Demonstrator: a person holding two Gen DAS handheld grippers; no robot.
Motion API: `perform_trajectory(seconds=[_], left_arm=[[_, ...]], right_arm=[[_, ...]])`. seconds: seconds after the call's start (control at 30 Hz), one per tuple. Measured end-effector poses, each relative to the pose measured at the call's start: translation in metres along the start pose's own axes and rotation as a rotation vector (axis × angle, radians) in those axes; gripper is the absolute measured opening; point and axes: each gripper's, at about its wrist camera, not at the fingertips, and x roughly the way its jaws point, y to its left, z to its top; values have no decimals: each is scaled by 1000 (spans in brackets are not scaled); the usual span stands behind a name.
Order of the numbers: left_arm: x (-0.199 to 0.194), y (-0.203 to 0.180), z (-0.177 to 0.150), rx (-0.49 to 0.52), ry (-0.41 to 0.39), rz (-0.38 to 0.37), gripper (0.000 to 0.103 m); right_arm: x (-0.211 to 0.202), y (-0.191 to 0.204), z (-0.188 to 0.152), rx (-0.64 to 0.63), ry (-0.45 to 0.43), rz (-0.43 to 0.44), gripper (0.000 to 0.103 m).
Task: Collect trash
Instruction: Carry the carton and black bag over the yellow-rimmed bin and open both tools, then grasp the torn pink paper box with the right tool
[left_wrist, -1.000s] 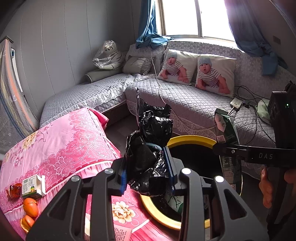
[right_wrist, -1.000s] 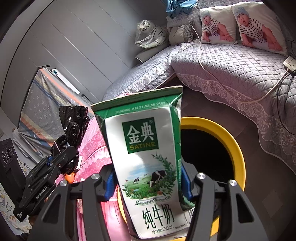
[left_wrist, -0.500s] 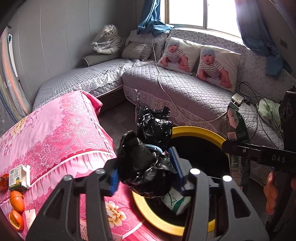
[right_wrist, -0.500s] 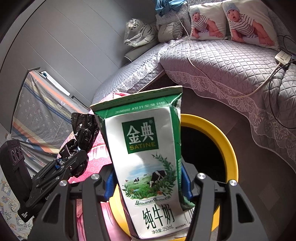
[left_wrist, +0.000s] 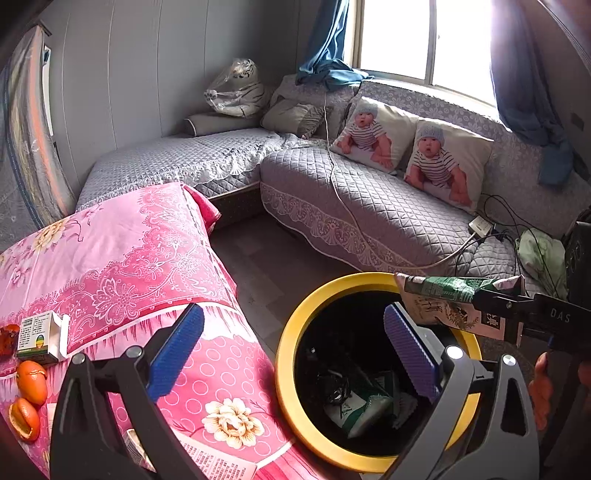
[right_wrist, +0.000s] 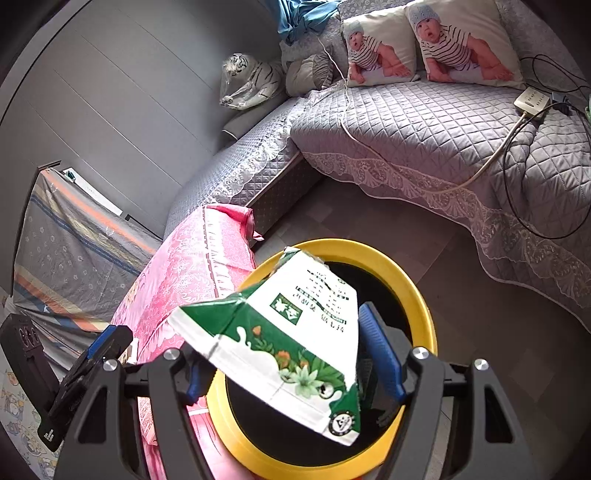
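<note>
The yellow-rimmed bin (left_wrist: 284, 354) stands on the floor beside the pink table. My left gripper (left_wrist: 291, 325) hangs over it, jaws opening wide, nothing between the blue pads. Inside the bin lie dark crumpled plastic (left_wrist: 332, 384) and a green-and-white carton (left_wrist: 354, 410). My right gripper (right_wrist: 284, 343) is over the same bin (right_wrist: 417, 295). Its jaws are opening, and the green-and-white milk carton (right_wrist: 288, 343) is tipping forward, loose between them. In the left wrist view that carton (left_wrist: 443, 295) lies flat above the rim at the right gripper's (left_wrist: 517, 314) tips.
A pink floral cloth (left_wrist: 129, 258) covers the table at left, with a small box (left_wrist: 37, 336) and orange peels (left_wrist: 31, 380) on it. A grey quilted sofa (left_wrist: 369, 206) runs behind, with a power strip (right_wrist: 532, 99) and cables. A hand (left_wrist: 541, 391) holds the right gripper.
My left gripper opened and the black bag it held dropped out of its jaws. The right gripper widened, and the upright milk carton tipped forward over the bin.
</note>
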Motion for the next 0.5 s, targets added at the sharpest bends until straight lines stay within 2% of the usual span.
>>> perform_trajectory(seconds=[0.1, 0.13, 0.17, 0.5], left_arm=[[-7, 7, 1, -18, -9, -1, 94], [-9, 10, 2, -25, -11, 1, 94], [-11, 13, 2, -33, -13, 2, 94], [-48, 42, 4, -91, -81, -1, 94]], right_arm=[[1, 7, 0, -18, 11, 23, 70], [1, 8, 0, -14, 8, 19, 76], [2, 10, 0, -11, 7, 13, 77], [-3, 36, -1, -70, 9, 23, 77]])
